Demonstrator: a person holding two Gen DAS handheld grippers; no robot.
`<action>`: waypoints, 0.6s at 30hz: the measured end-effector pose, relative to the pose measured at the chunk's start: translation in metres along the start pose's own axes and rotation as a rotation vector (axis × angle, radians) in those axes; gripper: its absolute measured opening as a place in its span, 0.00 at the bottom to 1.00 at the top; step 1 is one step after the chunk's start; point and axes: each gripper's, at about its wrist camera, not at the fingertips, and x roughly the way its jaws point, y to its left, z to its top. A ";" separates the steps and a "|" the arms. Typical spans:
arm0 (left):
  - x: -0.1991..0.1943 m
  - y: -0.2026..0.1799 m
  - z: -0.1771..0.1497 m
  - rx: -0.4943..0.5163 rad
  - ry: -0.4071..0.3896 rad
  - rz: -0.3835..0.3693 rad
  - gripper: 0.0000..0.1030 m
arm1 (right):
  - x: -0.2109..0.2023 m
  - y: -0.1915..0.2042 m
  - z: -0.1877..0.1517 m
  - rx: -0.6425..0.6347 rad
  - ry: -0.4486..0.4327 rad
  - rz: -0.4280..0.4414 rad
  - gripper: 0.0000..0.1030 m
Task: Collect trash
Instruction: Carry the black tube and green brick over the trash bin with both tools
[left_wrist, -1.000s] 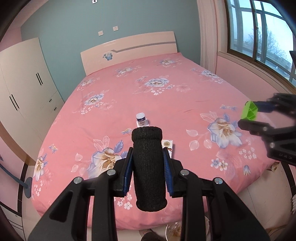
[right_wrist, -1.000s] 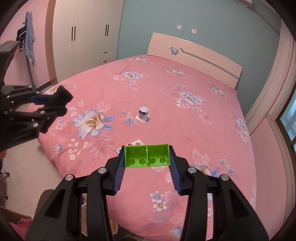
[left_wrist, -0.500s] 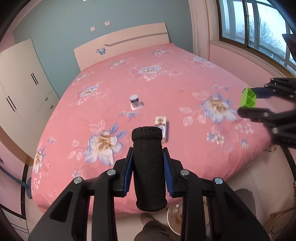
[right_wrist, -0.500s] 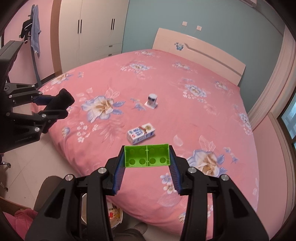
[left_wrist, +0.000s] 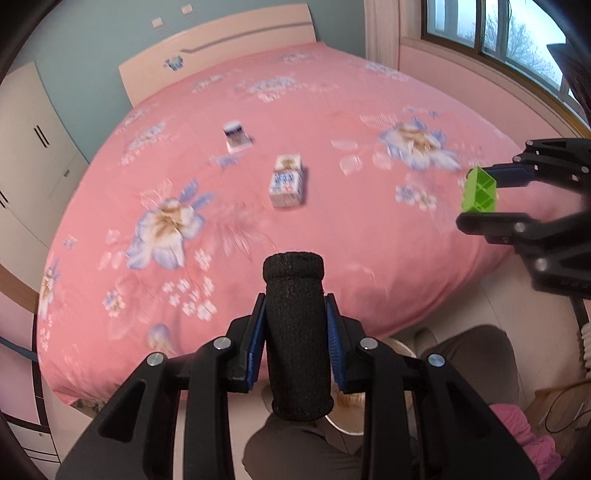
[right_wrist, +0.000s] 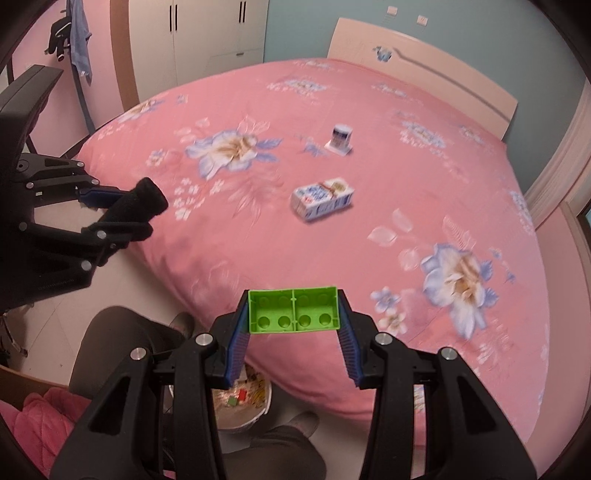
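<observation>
You've lowered both loaded grippers toward the bin (right_wrist: 243, 402) beside the bed (right_wrist: 369, 240): left gripper (left_wrist: 295, 343) clamps the black roll (left_wrist: 295, 332), right gripper (right_wrist: 293, 325) pinches the green block (right_wrist: 293, 312), ready to drop.

Soft, even daylight fills both views, coming from the window (left_wrist: 517, 40) at 1 o'clock in the left view, with no hard shadows or glare. Motion blur smears the bed (left_wrist: 332, 122) and its flowers, the carton (right_wrist: 321, 199) and the cup (right_wrist: 341, 137), while the tongs stay sharp. Fisheye distortion bends the edges, and the corners go black.
</observation>
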 end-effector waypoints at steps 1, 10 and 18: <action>0.006 -0.002 -0.004 0.001 0.014 -0.008 0.32 | 0.005 0.002 -0.003 0.000 0.009 0.006 0.43; 0.053 -0.016 -0.036 -0.004 0.111 -0.066 0.32 | 0.051 0.014 -0.040 0.012 0.104 0.056 0.43; 0.099 -0.036 -0.069 0.007 0.204 -0.120 0.32 | 0.098 0.032 -0.081 0.000 0.199 0.126 0.43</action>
